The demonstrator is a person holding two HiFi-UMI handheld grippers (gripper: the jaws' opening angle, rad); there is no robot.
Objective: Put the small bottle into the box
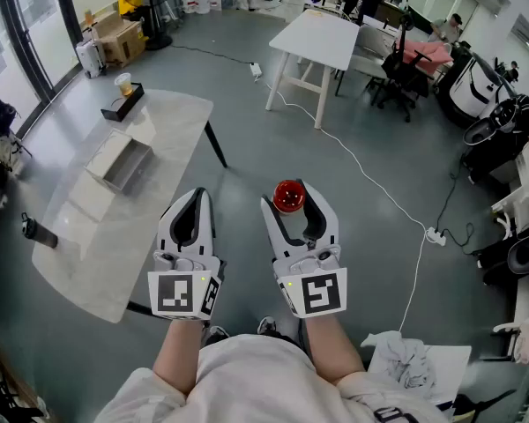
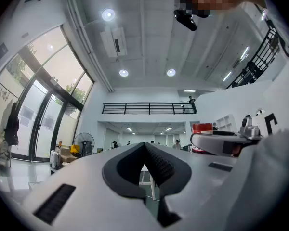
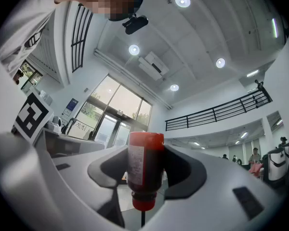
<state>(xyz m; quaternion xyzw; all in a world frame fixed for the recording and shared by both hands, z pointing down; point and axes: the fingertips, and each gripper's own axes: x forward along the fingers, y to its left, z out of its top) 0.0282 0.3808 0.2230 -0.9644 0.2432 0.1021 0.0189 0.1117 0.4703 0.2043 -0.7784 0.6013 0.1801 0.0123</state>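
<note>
Small bottle [image 1: 288, 196]: red, with a pale label on its side. It sits between the jaws of the right gripper [image 1: 291, 197], in the air over the floor and well apart from the box. In the right gripper view its cap end points down [image 3: 145, 170].
Handling: likely light and stiff plastic with a smooth, round body, so it could roll or slip in the pads. It does not look fragile.
Where to hold: across the body, at about label height, as it is held now. The narrow neck would probably give less hold.
Right gripper: jaws spread wide and clamped on the small bottle, one pad on each side of its body.
Left gripper [image 1: 195, 196]: jaws together, nothing between them.
Box [image 1: 139, 159]: grey, open at the top, lying on the pale table [image 1: 163, 126] off to the left and ahead of both grippers.
Other things on the table: a black tray [image 1: 122, 106] with a cup [image 1: 123, 83] at the far end, and a dark flask [image 1: 37, 230] at the near left edge.
Around: a white table [image 1: 317, 35] farther off, and a white cable [image 1: 370, 183] that runs across the floor to a power strip [image 1: 435, 234].
In the way: nothing stands between the bottle and the box except the left gripper, which lies on the side the right one must likely cross. The box wall must be cleared before letting go.
</note>
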